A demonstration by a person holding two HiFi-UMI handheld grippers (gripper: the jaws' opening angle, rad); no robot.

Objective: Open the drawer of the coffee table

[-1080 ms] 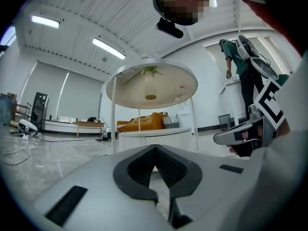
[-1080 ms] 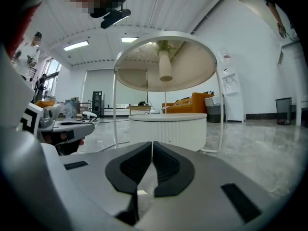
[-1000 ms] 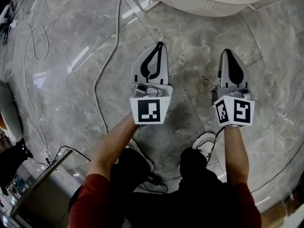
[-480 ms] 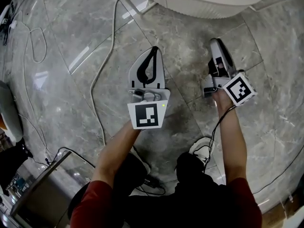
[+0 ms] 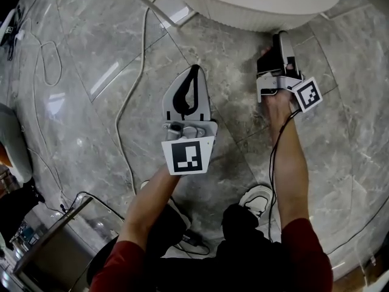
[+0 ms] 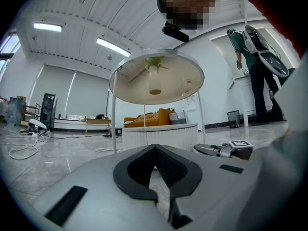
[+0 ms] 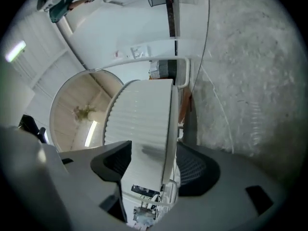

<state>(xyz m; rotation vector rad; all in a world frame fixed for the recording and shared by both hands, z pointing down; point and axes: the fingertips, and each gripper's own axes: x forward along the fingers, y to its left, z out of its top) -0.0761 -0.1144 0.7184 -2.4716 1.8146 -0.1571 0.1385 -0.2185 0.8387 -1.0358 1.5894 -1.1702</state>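
Carried forward since the earlier frames, the right hand-held gripper [image 5: 279, 41] is now brought up against the edge of the coffee table [image 5: 255, 8] at the top of the head view. It is also rolled onto its side, so that its marker cube is tipped to the right. Its jaws have just been opening and are spread wide. In the right gripper view the ribbed white drawer front [image 7: 142, 124] is seen between them, and no pad is clearly pressed on it.

The left hand-held gripper [image 5: 193, 72] is kept where it was, held level over the marble floor [image 5: 79, 72], short of the coffee table and apart from it. Its jaws are clenched tip to tip with nothing between them. A white cable [image 5: 135, 78] is laid across the floor to its left.
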